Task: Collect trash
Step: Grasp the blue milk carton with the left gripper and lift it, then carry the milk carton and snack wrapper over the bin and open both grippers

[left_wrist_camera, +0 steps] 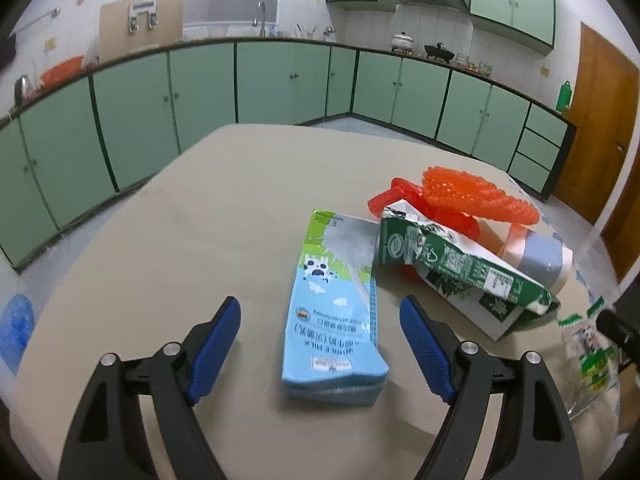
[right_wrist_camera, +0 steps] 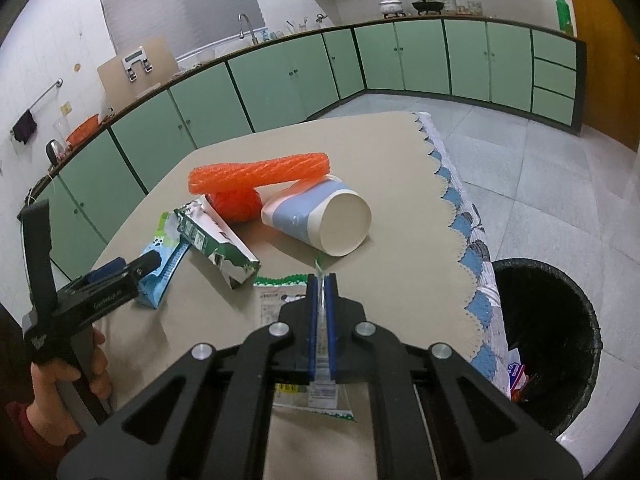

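A flattened blue milk carton (left_wrist_camera: pixel 334 312) lies on the beige table (left_wrist_camera: pixel 180 220), between the fingers of my open left gripper (left_wrist_camera: pixel 320 312). It also shows in the right wrist view (right_wrist_camera: pixel 164 268). Beside it lie a crushed green carton (left_wrist_camera: pixel 460 272), orange foam netting (left_wrist_camera: pixel 476 196) and a tipped paper cup (right_wrist_camera: pixel 324 216). My right gripper (right_wrist_camera: pixel 322 280) is shut on a clear plastic wrapper with green print (right_wrist_camera: pixel 276 300), which also shows in the left wrist view (left_wrist_camera: pixel 592 360). The left gripper also shows in the right wrist view (right_wrist_camera: pixel 128 268).
A black-lined trash bin (right_wrist_camera: pixel 560 336) stands on the floor by the table's right edge, with some trash inside. Green kitchen cabinets (left_wrist_camera: pixel 200 92) run along the far walls. A wooden door (left_wrist_camera: pixel 600 140) is at the right.
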Tool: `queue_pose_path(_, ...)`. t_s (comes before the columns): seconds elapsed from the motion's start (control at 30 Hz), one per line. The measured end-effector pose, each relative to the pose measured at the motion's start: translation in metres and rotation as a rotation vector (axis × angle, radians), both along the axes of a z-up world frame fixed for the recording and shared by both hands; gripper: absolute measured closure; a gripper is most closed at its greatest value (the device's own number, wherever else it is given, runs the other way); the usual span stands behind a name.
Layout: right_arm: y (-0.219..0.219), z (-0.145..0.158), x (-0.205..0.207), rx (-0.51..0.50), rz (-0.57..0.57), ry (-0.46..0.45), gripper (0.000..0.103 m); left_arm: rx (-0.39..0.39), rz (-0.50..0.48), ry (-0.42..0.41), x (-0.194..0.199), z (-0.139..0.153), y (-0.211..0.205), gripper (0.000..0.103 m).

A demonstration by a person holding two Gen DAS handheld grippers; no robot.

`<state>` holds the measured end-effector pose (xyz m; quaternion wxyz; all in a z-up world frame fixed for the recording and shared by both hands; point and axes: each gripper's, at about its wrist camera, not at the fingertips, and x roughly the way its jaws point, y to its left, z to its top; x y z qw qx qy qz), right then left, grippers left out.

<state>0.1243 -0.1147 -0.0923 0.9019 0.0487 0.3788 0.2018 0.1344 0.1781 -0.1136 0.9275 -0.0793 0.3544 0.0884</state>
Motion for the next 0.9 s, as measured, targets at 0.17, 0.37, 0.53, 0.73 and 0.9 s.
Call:
queue_pose_path(0.17, 0.002, -0.006, 0.004, -0.002, -0.004, 0.014, 0.100, -0.052, -0.037, 0.051, 0.013, -0.009, 0.004, 0.030)
queue_pose_path(0.37, 0.005, -0.009, 0.007, -0.003, 0.003, 0.020, 0.100, -0.003, -0.032, 0.100, 0.020, -0.013, -0.004, 0.031)
queue_pose_path(0.53, 0.006, -0.006, 0.005, -0.002, 0.006, 0.013, 0.100, 0.000, -0.028, 0.091, 0.018, -0.011, -0.005, 0.058)
queue_pose_path(0.73, 0.000, 0.011, -0.001, 0.009, 0.005, -0.026, 0.100, 0.010, -0.008, 0.035, -0.002, 0.003, -0.004, 0.060)
queue_pose_path(0.9, -0.008, 0.027, -0.006, 0.040, 0.003, -0.048, 0.100, 0.015, 0.007, -0.028, -0.028, 0.029, -0.007, 0.060)
